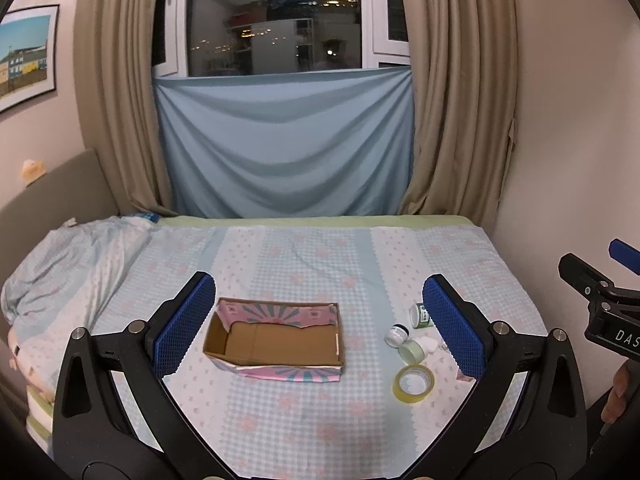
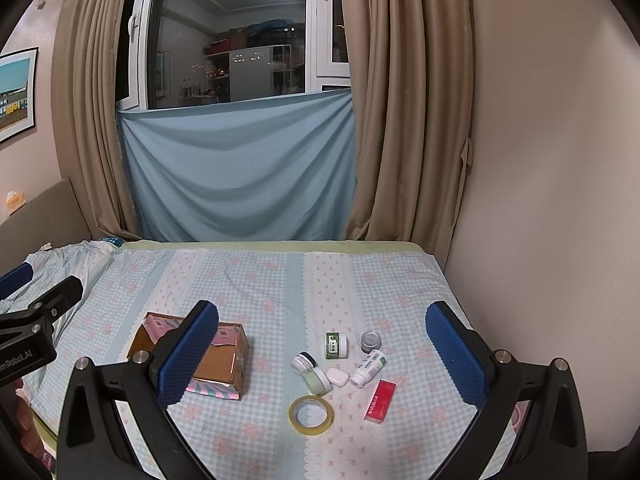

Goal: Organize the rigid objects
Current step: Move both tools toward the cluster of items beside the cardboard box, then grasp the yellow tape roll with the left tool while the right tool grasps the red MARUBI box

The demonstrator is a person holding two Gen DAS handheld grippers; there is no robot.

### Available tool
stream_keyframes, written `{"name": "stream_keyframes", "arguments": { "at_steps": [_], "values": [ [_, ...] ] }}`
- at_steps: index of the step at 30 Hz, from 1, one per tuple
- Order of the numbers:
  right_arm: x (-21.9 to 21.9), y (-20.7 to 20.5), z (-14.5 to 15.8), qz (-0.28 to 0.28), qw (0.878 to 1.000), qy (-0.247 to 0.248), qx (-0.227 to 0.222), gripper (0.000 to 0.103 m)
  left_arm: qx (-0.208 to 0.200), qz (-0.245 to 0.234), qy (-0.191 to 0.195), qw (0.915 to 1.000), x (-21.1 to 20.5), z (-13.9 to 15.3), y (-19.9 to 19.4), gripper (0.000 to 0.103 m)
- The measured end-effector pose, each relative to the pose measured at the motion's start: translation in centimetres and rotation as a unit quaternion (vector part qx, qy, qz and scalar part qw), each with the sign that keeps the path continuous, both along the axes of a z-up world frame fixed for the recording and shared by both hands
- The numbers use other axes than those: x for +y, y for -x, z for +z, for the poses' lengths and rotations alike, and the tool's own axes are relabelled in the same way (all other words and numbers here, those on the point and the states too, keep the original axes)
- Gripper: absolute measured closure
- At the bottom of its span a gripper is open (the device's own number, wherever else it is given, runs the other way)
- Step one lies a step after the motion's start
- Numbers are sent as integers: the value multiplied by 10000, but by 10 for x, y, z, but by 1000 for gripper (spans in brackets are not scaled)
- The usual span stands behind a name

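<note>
Both of my hand-held grippers, left [image 1: 318,322] and right [image 2: 322,354], hover spread wide and empty. Right of the open cardboard box [image 2: 192,356] on the bed [image 2: 280,280] lie tape roll [image 2: 311,415], jars [image 2: 336,345], white bottle [image 2: 368,368] and red box [image 2: 380,401].

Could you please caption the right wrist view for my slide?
Open right gripper above bed: cardboard box, tape roll, small containers.
</note>
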State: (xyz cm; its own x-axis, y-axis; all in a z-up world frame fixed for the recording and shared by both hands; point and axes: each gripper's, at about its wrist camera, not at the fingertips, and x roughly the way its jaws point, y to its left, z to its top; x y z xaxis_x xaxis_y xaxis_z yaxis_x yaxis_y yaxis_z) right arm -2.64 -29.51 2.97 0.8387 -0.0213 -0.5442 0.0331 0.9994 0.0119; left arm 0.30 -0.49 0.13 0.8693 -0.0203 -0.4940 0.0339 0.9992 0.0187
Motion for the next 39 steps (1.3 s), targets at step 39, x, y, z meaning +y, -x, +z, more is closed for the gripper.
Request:
{"name": "stream_keyframes", "arguments": {
  "at_steps": [39],
  "values": [
    [-142,-149,-390,-1031,9394,-625,3209,3,3000,-1642,-810,9362,-203,-474,-120,0]
  ]
}}
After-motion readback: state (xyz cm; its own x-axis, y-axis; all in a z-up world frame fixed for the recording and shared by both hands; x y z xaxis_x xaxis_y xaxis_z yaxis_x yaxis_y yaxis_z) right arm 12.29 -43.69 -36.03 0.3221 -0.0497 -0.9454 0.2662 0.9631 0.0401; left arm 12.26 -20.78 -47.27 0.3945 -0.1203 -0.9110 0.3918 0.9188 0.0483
